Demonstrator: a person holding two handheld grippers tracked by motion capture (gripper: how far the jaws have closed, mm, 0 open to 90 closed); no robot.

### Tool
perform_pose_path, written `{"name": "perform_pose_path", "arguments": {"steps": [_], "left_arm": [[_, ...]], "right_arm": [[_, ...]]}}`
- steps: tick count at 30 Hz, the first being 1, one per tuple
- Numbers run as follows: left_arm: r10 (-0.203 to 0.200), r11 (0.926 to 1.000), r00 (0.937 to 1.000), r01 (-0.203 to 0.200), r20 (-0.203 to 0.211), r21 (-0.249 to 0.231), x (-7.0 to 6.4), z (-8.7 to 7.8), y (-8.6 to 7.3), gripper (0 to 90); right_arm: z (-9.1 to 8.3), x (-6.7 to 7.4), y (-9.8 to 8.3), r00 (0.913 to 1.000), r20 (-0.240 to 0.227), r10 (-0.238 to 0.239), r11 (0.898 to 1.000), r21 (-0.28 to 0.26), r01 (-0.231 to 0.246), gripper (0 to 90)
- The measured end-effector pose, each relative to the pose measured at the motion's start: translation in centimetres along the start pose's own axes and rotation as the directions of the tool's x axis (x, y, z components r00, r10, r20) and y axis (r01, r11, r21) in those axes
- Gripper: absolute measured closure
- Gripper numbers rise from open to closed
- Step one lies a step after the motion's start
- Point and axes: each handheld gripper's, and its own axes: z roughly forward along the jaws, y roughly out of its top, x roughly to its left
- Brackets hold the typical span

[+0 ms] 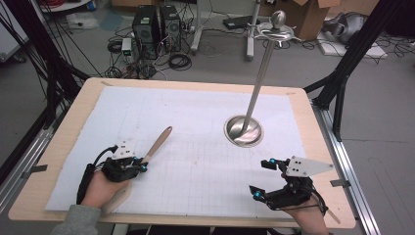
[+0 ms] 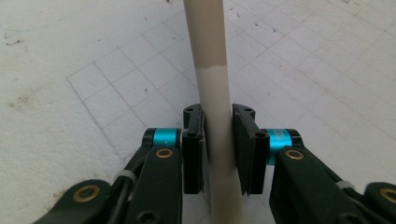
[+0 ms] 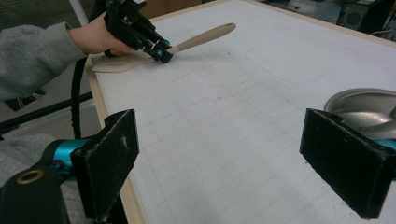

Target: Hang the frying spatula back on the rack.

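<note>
A pale wooden table [image 1: 58, 147] with rounded corners carries a large white foam mat [image 1: 195, 127] ruled with a faint grey grid; in the left gripper view the mat's surface looks pitted and flecked with small dark specks. Near the table's left front part lies a light wooden spatula with a long rounded handle [image 1: 157, 143], its handle pointing away toward the middle of the mat and its flat blade under the person's left hand [image 1: 100, 188]. The left gripper [image 1: 141, 164] has its black jaws drawn in narrow on either side of the spatula's handle, the pads right against the wood as far as the left gripper view shows. The right gripper [image 1: 262, 178], held at the table's right front edge, has its jaws spread wide with nothing between them, its foam-faced pads [image 3: 109, 158] well apart over bare mat. Toward the right middle of the mat stands a shiny steel stand with a round dished base and a tall thin pole topped by a knob [image 1: 244, 129]. Beyond the table is a grey floor with two black computer towers [image 1: 156, 27], tangled cables, cardboard boxes [image 1: 313, 14] and black frame struts [image 1: 342, 73] at both sides.
</note>
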Motion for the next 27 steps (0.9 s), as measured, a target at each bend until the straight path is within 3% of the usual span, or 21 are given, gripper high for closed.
{"name": "perform_pose_path", "arguments": {"steps": [5,19,27], "left_arm": [[-0.014,0.9999,0.9998,0.014,0.011,0.002,0.06,0.01,0.06,76.0],[0.002,1.0,1.0,-0.002,0.007,0.009,-0.35,0.03,0.44,77.4],[-0.006,0.9998,0.9996,0.006,0.027,-0.021,-0.32,-0.69,0.98,77.5]], "right_arm": [[-0.03,-0.03,-0.02,1.0,-0.001,0.0,1.0,0.0,0.0,10.7],[-0.24,0.07,0.13,0.9999,0.008,-0.01,1.0,-0.017,0.01,10.7],[-0.32,0.04,0.12,0.9999,0.008,-0.01,1.0,-0.018,0.01,10.7]]}}
